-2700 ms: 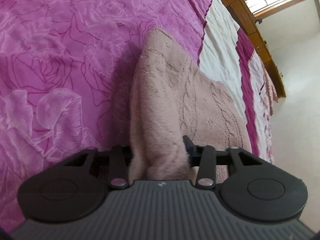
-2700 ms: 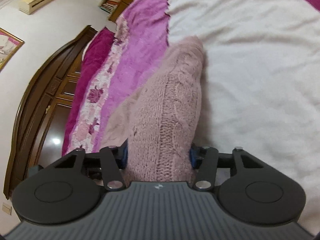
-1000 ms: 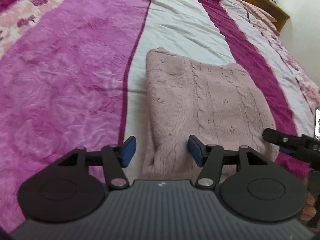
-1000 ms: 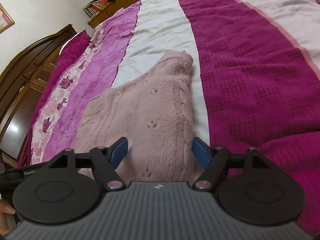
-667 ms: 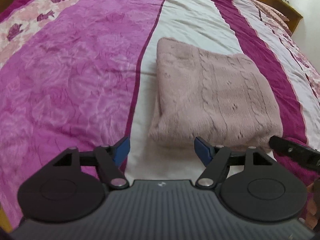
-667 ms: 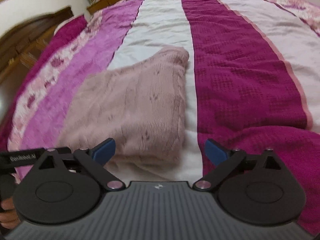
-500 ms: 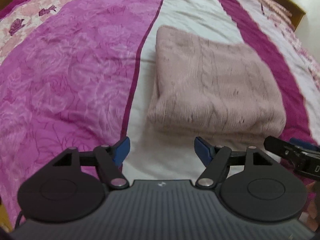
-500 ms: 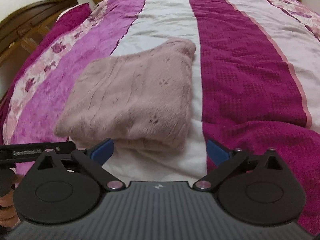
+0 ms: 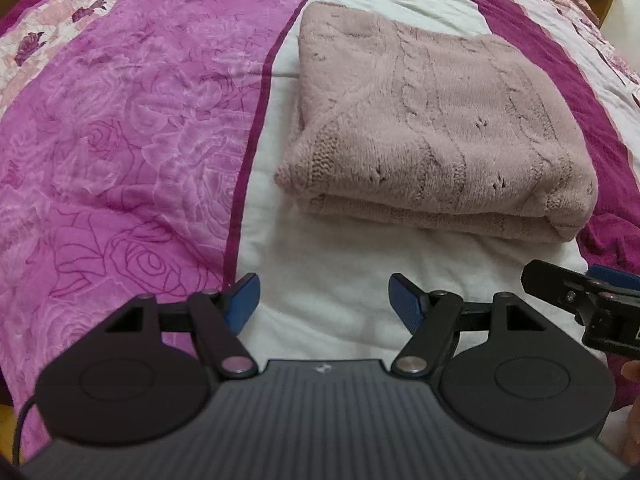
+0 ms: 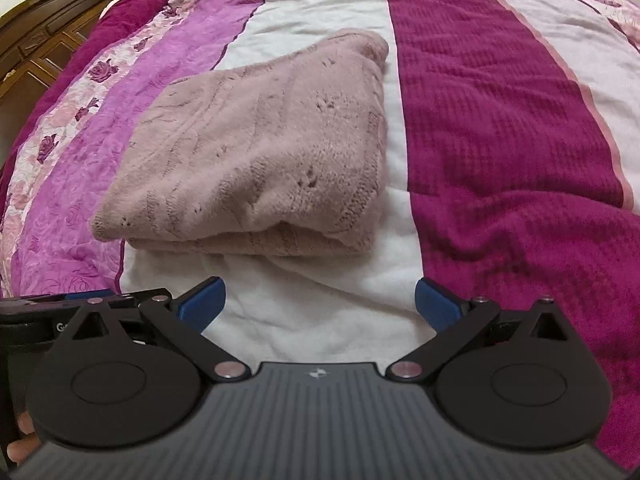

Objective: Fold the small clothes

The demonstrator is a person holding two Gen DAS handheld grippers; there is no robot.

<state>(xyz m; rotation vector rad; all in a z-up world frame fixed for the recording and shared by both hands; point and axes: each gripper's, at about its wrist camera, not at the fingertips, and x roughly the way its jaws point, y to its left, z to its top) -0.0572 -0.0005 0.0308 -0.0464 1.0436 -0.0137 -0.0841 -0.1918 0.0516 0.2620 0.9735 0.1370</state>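
item: pink knit sweater (image 9: 436, 128), folded into a flat stack on the white stripe of the bedspread (image 9: 120, 112). left gripper (image 9: 324, 300) and right gripper (image 10: 318, 304): just short of the sweater's near edge, jaws wide, empty. status: fold looks complete; nothing visibly left.

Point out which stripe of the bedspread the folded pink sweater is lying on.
The white stripe in the middle, which runs between the rose-patterned pink stripe and the dark magenta stripe. The folded sweater spills slightly onto the pink one.
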